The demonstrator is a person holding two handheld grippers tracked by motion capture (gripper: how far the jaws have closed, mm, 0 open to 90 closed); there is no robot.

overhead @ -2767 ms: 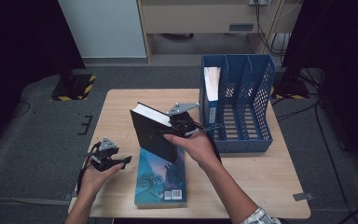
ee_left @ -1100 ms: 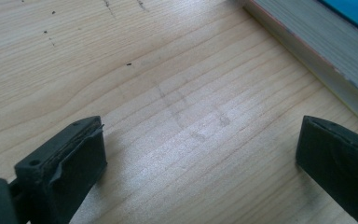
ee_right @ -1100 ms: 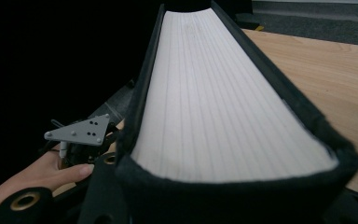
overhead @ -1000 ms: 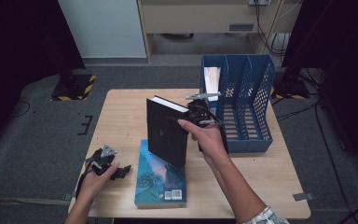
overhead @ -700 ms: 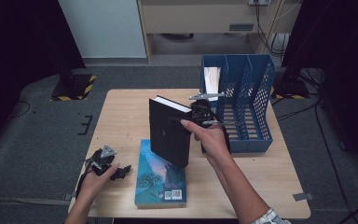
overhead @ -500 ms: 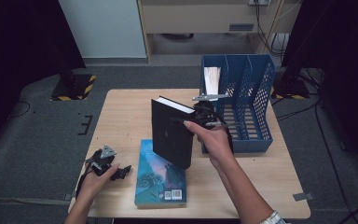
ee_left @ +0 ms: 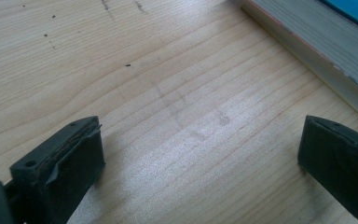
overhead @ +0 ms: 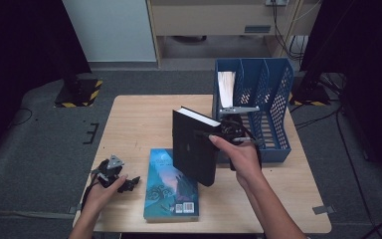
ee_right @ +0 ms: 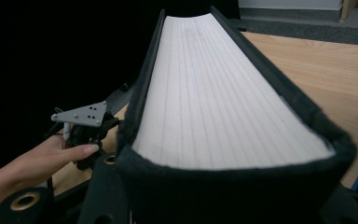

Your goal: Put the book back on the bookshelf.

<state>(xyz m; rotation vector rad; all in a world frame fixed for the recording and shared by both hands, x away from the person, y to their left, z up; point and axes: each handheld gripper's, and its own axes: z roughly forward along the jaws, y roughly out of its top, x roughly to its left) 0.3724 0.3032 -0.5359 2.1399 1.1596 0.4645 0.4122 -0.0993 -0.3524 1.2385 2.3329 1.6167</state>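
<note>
Teal paperback (overhead: 171,186) lying flat on wooden table (overhead: 139,124), blue file rack (overhead: 273,99) behind

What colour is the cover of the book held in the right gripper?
Black, with white page edges; the book shows best in the high view.

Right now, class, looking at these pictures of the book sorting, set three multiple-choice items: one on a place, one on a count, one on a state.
1. Where does the teal book lie?
A. flat on the wooden table
B. in the blue file rack
C. on the floor

2. How many books are in the high view?
A. one
B. two
C. four

3. How are the left gripper jaws?
A. shut on a pen
B. shut on the teal book
C. open, with bare table between them

Key: 1 A, it rests cover up on the table; 2 B, the teal one and the black book held by the right gripper; 3 C, the left gripper view shows wood grain between the jaws.
</note>
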